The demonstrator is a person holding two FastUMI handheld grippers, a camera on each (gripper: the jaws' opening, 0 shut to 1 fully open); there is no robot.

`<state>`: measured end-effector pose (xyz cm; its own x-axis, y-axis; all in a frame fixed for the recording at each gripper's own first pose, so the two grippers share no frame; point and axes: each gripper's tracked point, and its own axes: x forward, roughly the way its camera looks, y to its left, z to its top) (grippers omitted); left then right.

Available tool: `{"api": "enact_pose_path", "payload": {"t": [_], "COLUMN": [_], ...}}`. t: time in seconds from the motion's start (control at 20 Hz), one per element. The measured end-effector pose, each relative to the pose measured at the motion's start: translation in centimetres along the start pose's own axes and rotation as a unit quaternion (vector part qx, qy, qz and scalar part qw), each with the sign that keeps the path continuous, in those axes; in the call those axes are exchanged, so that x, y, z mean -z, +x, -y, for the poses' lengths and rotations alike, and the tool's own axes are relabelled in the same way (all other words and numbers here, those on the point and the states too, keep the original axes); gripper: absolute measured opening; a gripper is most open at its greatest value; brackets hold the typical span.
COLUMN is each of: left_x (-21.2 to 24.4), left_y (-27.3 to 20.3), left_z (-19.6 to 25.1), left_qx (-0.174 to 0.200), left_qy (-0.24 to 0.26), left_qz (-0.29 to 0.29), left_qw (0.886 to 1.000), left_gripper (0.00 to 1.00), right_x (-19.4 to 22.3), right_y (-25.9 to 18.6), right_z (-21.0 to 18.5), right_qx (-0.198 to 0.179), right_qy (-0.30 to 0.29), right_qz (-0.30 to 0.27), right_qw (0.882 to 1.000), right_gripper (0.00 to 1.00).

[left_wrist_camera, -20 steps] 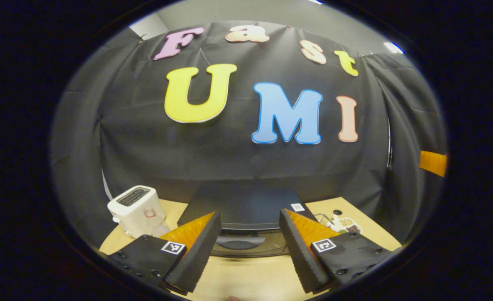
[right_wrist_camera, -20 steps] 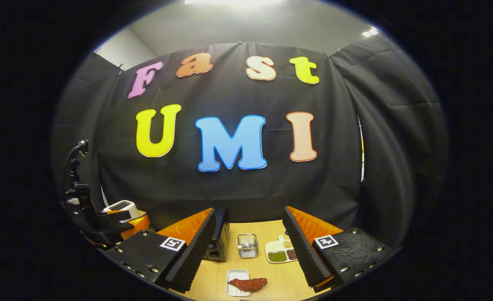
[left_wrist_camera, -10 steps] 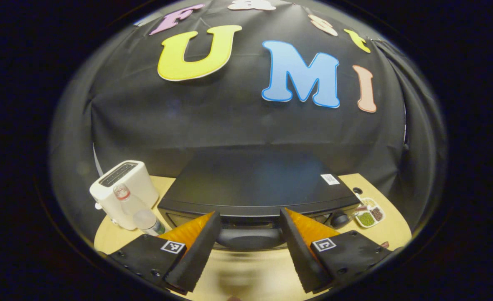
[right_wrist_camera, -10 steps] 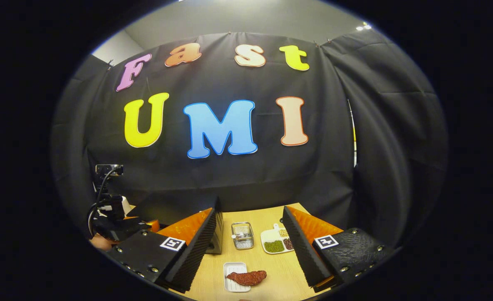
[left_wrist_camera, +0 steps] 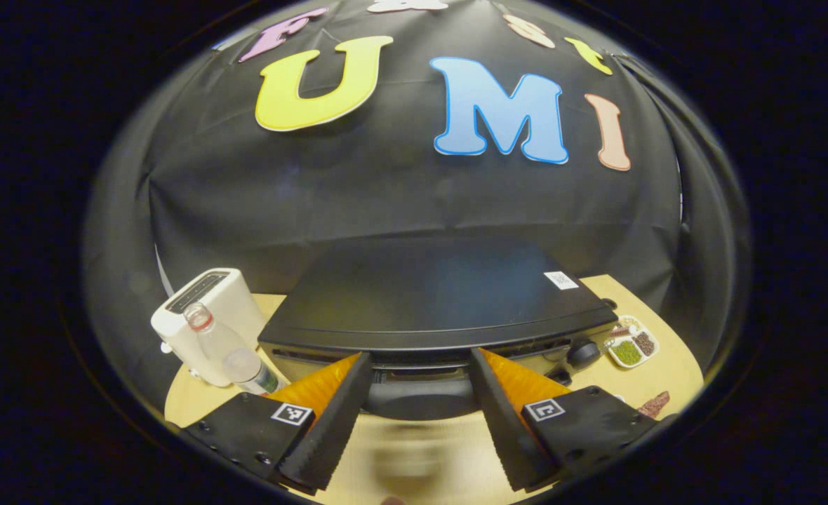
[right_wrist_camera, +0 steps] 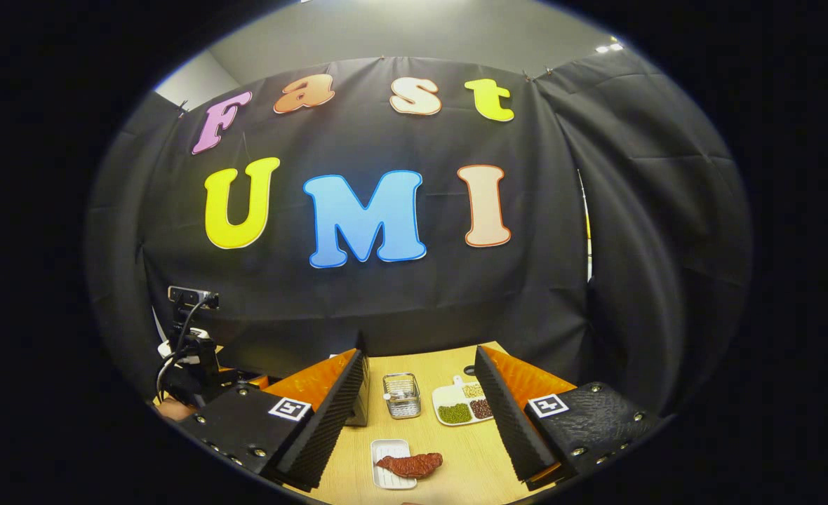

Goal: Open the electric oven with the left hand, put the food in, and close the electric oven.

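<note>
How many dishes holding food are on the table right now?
2. A white tray with the red meat lies nearest, between the right hand-held gripper's fingers; a divided plate of beans sits farther back, beside the wire basket. Others may be hidden.

Nothing here can actually be read. The electric oven (left_wrist_camera: 435,294) carries a small white sticker (left_wrist_camera: 561,280) near its top's right edge (print too tiny to make out), and each gripper's fingers bear square coded markers, not words.
</note>
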<state>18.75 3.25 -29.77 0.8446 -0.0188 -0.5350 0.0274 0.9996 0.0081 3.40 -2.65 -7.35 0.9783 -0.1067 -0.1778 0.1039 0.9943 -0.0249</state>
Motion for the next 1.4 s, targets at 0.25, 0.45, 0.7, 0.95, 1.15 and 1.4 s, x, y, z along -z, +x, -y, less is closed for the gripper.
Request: {"api": "enact_pose_path", "payload": {"t": [0.25, 0.45, 0.7, 0.95, 1.15, 1.4], "left_x": [2.5, 4.8, 6.8, 9.0, 12.0, 15.8], "left_y": [-2.5, -3.9, -5.0, -5.8, -6.3, -6.3], "left_z": [0.2, 0.4, 0.6, 0.8, 1.0, 1.1], "left_qx": [0.010, 0.012, 0.014, 0.014, 0.015, 0.027], "left_qy": [-0.006, -0.010, -0.007, 0.007, 0.015, 0.047], "left_qz": [-0.015, -0.030, -0.041, -0.049, -0.072, -0.101], "left_qw": [1.000, 0.999, 0.999, 0.999, 0.997, 0.993], "left_gripper": [0.94, 0.94, 0.94, 0.95, 0.95, 0.90], "right_x": [-0.6, -0.7, -0.4, -0.1, -0.4, 0.5], "right_y": [-0.9, -1.9, -2.9, -3.6, -3.9, -4.0], "right_z": [-0.4, -0.4, 0.0, -0.2, -0.8, -1.2], "right_qx": [-0.010, -0.011, -0.005, -0.002, -0.008, -0.016], "right_qy": [-0.002, -0.005, -0.010, -0.009, -0.018, -0.024], "right_qz": [0.012, 0.014, 0.012, 0.009, 0.015, 0.001], "right_qw": [1.000, 1.000, 1.000, 1.000, 1.000, 1.000], "right_gripper": [0.97, 0.97, 0.97, 0.97, 0.97, 0.97]}}
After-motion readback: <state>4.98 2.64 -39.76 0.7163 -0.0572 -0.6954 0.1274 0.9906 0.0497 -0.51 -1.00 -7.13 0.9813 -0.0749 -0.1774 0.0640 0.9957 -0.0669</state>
